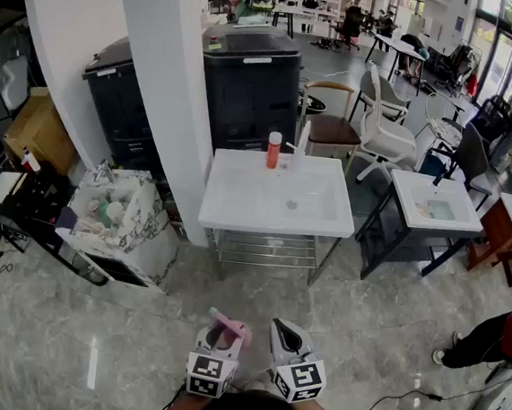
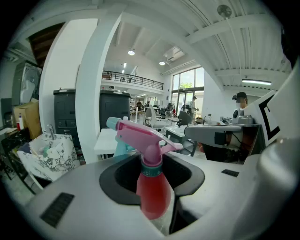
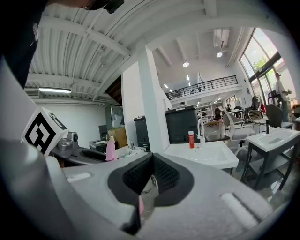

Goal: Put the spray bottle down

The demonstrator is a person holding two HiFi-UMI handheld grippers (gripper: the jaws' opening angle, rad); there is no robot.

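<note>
Grey veined marble floor (image 1: 379, 329) fills the lower head view, and I have both tools low in the frame above it. My left tool (image 1: 218, 336) is clamped on the spray bottle (image 2: 153, 187), with its jaws on the translucent red body just below the teal collar. The bottle stands upright, long axis vertical. Its pink plastic trigger head rises above the jaws, and the pale teal nozzle points forward and to the left. My right tool (image 1: 288, 338) sits just beside the left one, its black textured pads closed together on nothing.

Ahead, across the floor, stands a white tabletop (image 1: 229, 208) with a sunk basin. A small red bottle (image 1: 273, 150) stands upright at its back edge. Left of the tabletop rises a smooth white column (image 1: 160, 82), with a marble-patterned bin (image 1: 145, 234) at its foot and dark boxy cabinets (image 1: 250, 82) behind.
</note>
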